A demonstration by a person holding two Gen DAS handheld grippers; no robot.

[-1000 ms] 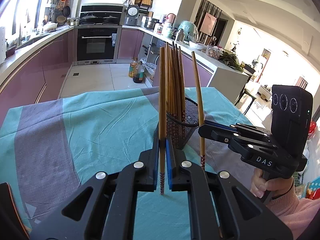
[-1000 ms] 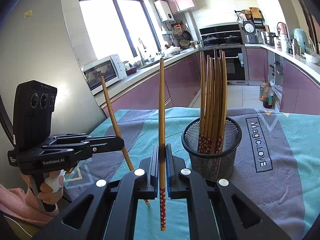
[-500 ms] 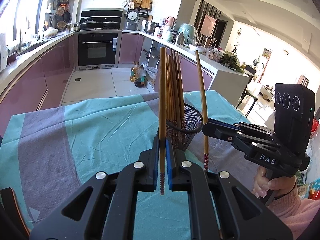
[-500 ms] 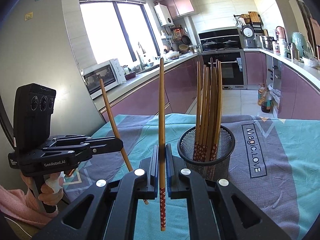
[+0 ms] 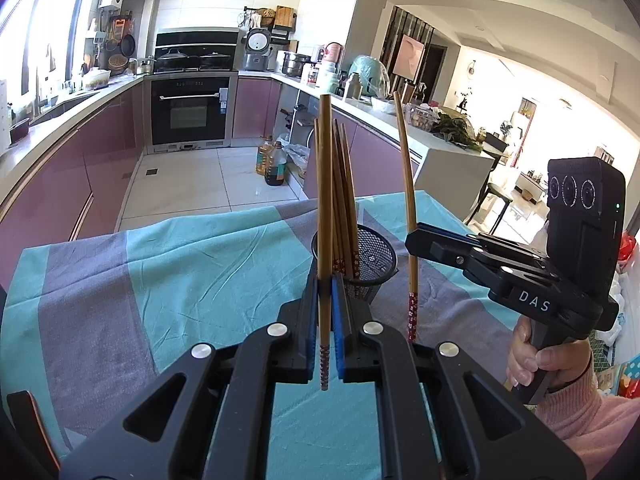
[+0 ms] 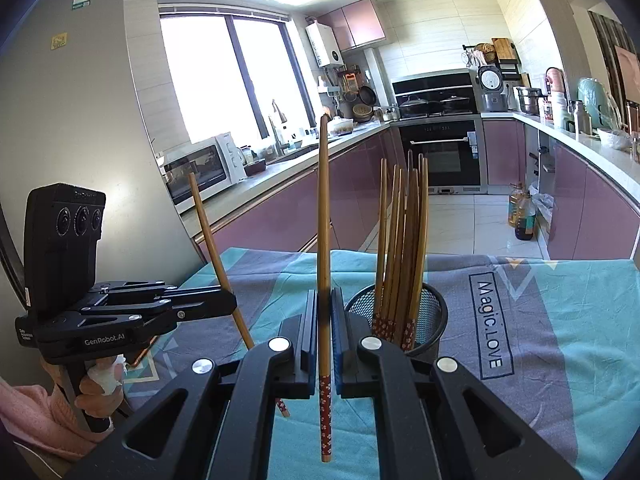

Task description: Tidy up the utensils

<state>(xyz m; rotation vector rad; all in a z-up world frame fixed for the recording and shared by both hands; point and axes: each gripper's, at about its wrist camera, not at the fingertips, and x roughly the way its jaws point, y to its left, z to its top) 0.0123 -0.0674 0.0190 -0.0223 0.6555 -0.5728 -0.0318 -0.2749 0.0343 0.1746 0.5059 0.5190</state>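
A creased teal and grey tablecloth (image 5: 192, 280) was spread over the table. On it stood a round black wire-mesh holder (image 6: 424, 316), filled with upright wooden chopsticks (image 6: 404, 248); its base was hidden behind the jaws. One smooth wooden chopstick (image 5: 325, 240) was clamped upright in the left gripper (image 5: 325, 320), another chopstick (image 6: 323, 264) in the right gripper (image 6: 324, 332), both beside the holder.

My left tongs (image 5: 329, 328): black frame, blue pads, silver screws, "GenRobot.AI" on side. My right tongs (image 6: 325, 344): same build, "DAS" lettering, three-lens black box at rear. Pink sleeves (image 5: 580, 412) behind both handles; white wrap on left-hand finger (image 6: 105, 376).
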